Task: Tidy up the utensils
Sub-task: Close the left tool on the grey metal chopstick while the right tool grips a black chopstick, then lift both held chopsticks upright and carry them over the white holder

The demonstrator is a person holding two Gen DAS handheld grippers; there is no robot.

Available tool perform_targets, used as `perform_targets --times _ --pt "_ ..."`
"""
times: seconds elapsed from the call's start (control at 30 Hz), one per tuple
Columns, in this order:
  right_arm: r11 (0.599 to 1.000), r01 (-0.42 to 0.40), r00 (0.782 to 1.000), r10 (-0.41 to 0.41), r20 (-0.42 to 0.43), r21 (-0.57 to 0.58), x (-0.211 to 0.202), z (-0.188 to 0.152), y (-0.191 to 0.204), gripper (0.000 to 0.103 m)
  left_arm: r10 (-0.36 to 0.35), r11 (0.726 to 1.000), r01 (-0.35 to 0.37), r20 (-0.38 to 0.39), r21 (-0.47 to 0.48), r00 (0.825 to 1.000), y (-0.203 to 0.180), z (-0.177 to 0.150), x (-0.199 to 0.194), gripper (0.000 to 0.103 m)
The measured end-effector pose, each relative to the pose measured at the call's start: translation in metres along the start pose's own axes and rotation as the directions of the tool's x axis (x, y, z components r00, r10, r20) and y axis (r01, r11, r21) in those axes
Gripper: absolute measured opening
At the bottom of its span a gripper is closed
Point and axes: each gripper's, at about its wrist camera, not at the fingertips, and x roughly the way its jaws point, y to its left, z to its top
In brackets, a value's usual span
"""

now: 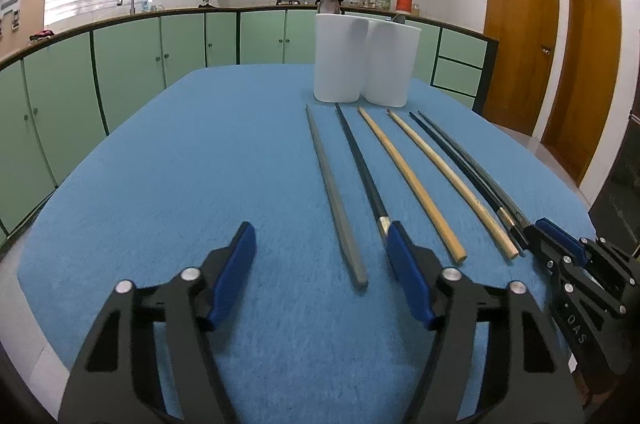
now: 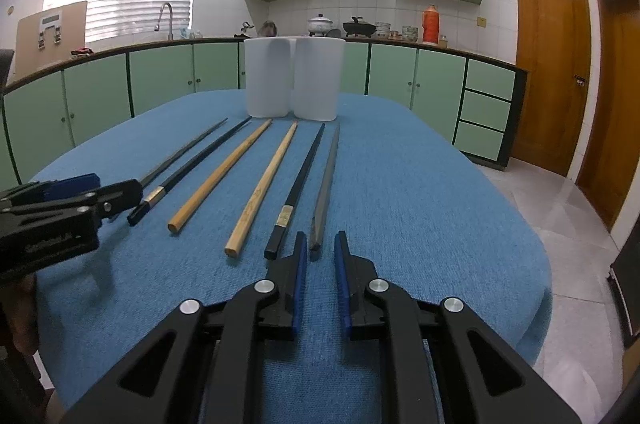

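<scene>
Six chopsticks not yet sorted

The right gripper (image 2: 321, 244) stands narrowly apart, empty, at the near end of the grey chopstick (image 2: 325, 183); the left gripper (image 1: 322, 242) gapes wide over the bench (image 1: 180, 163). Ahead lie all six sticks; beyond them two white holders (image 2: 296, 75), spoons apparently already inside.

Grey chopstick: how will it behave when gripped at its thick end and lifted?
Grey chopstick looks straight and rigid, so probably won't flex. Its flat sides likely resist rolling on the blue cloth. Long and slim, it may pivot in the jaws.
</scene>
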Motion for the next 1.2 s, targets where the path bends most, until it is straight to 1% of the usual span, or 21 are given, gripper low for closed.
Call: perform_targets --times 0.17,0.27,0.37,0.47,0.63,0.67,0.73,0.8,0.83,0.87,1.0,1.1,1.13,1.2 --pt "1.0 -0.001 1.0 0.001 0.005 -0.001 0.002 0.0 0.0 0.014 -0.025 1.0 0.025 0.006 0.0 1.0 -0.003 -0.001 0.001 0.052" --pt "1.0 -0.006 1.0 0.006 0.006 0.002 0.002 -0.001 0.0 0.014 -0.034 0.999 0.034 0.004 -0.007 0.999 0.0 -0.004 0.0 0.043" --pt "1.0 -0.012 1.0 0.012 0.007 0.005 0.001 -0.002 -0.002 0.014 -0.046 0.999 0.046 0.011 -0.027 0.999 0.004 -0.004 -0.004 0.043" --pt "1.0 -0.011 1.0 0.011 0.007 0.004 0.001 -0.002 -0.002 0.014 -0.027 1.0 0.027 0.005 0.006 1.0 0.0 -0.006 -0.003 0.043" --pt "1.0 -0.012 1.0 0.012 0.007 0.005 0.001 -0.002 -0.002 0.014 0.009 1.0 -0.01 0.008 0.028 1.0 -0.005 -0.007 0.0 0.043" --pt "1.0 -0.012 1.0 0.012 0.007 0.005 0.001 -0.002 -0.002 0.014 0.019 0.999 -0.019 0.012 0.031 1.0 -0.006 -0.008 0.001 0.041" --pt "1.0 -0.013 1.0 0.013 0.008 0.007 0.001 -0.002 -0.002 0.014 0.027 0.999 -0.028 0.017 0.029 0.999 -0.009 -0.009 0.0 0.033" --pt "1.0 -0.013 1.0 0.013 0.008 0.007 0.001 -0.002 -0.003 0.014 0.016 1.0 -0.017 0.016 0.024 1.0 -0.012 -0.009 0.0 0.019" --pt "1.0 -0.013 1.0 0.013 0.008 0.007 0.001 -0.002 -0.003 0.014 0.01 1.0 -0.011 0.015 0.028 1.0 -0.013 -0.01 0.0 0.016" --pt "1.0 -0.013 1.0 0.013 0.008 0.007 0.001 -0.002 -0.003 0.014 0.009 0.999 -0.009 0.015 0.03 1.0 -0.013 -0.01 -0.001 0.011" --pt "1.0 -0.016 1.0 0.016 0.007 0.009 0.001 -0.002 -0.003 0.014 0.014 0.999 -0.014 0.016 0.03 1.0 -0.018 -0.011 -0.001 0.007" --pt "1.0 -0.022 1.0 0.022 0.007 0.015 0.001 -0.002 -0.004 0.014 0.025 0.999 -0.025 0.018 0.033 1.0 -0.02 -0.012 -0.002 0.006" --pt "1.0 -0.023 1.0 0.023 0.008 0.018 0.001 -0.002 -0.005 0.013 0.03 0.999 -0.03 0.02 0.033 0.999 -0.021 -0.012 -0.002 0.006" --pt "1.0 -0.023 1.0 0.023 0.007 0.021 0.002 -0.002 -0.005 0.007 0.033 0.999 -0.033 0.02 0.031 0.999 -0.021 -0.012 -0.004 0.006"
